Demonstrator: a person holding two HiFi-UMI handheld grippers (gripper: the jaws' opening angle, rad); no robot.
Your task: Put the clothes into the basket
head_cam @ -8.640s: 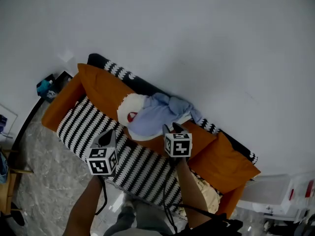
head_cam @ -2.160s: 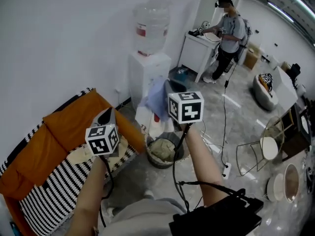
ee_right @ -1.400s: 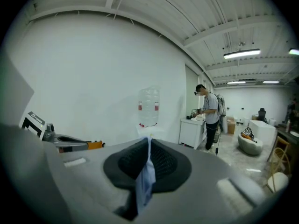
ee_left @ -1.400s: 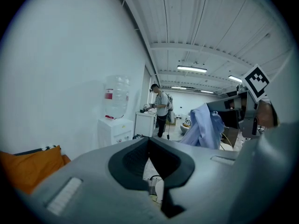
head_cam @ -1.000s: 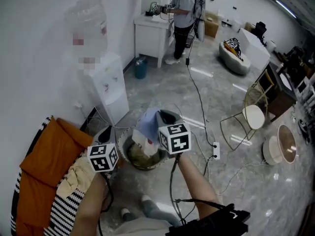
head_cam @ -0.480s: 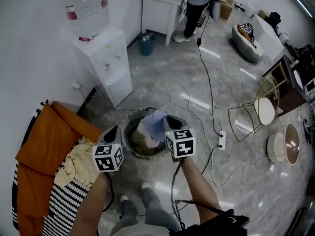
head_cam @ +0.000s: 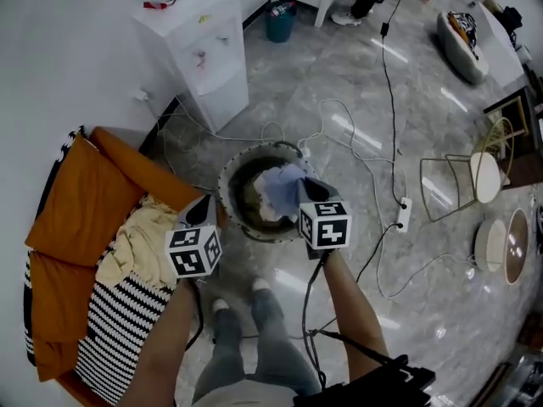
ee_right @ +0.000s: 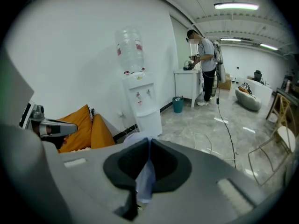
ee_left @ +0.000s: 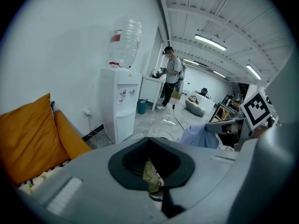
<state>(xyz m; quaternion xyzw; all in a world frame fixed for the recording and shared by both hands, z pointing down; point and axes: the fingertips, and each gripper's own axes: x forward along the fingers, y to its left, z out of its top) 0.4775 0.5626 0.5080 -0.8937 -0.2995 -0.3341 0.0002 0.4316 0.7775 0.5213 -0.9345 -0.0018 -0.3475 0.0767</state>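
Room: grey marble floor [head_cam: 339, 83], white wall, cables [head_cam: 383, 100] trailing across the floor.

- Sofa [head_cam: 76, 202], orange, at the left of the head view, with a striped throw [head_cam: 110, 337] and a beige cloth [head_cam: 140, 248] lying on it.
- Dispenser [head_cam: 208, 45], white, near the sofa. Only the two gripper views show its bottle [ee_left: 125, 43] and a person [ee_right: 205, 64] standing at a white table far down the room.
- Basket [head_cam: 227, 195], round, on the floor between sofa and cables, with pale cloth inside. Only the head view shows it whole.
- Blue cloth [head_cam: 280, 189], hanging over the basket's right half, its lower part at or inside the rim.
- Right gripper [head_cam: 304, 186], above the basket's right edge. Its own view has the jaws clamped on the blue cloth [ee_right: 145, 181], which hangs down from the seam.
- Left gripper [head_cam: 202, 209], just beside the basket's left rim, with nothing hanging from it in the head view. Its own view shows the jaws meeting at the tips [ee_left: 149, 141]. A beige scrap shows through the slit below, seemingly the basket's contents beyond.
- Each gripper view catches the other gripper at its edge.
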